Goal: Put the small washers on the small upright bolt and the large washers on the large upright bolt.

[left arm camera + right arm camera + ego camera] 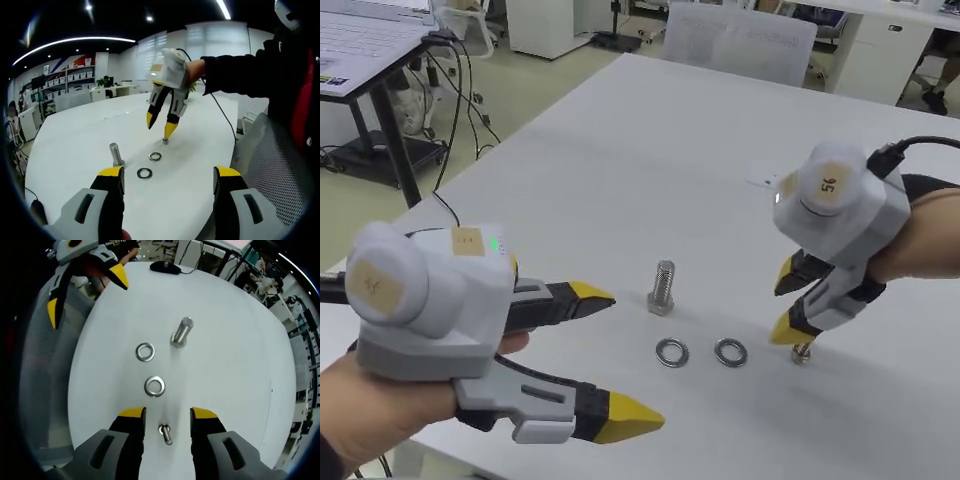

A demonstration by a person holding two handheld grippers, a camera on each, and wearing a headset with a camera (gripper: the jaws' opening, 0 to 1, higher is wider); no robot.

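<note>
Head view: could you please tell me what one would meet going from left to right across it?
Left gripper → left washer → right washer → small bolt. The large bolt stands in line with the left washer, so its place is unclear.

Small bolt (802, 354) partly behind R gripper (780, 314) jaws

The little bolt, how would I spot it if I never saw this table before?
Look at the big white table, then at the metal parts on it: a tall bolt, two flat washers and the little bolt. It stands by the open right gripper's tips, and it is far shorter and thinner than the tall bolt.
</note>
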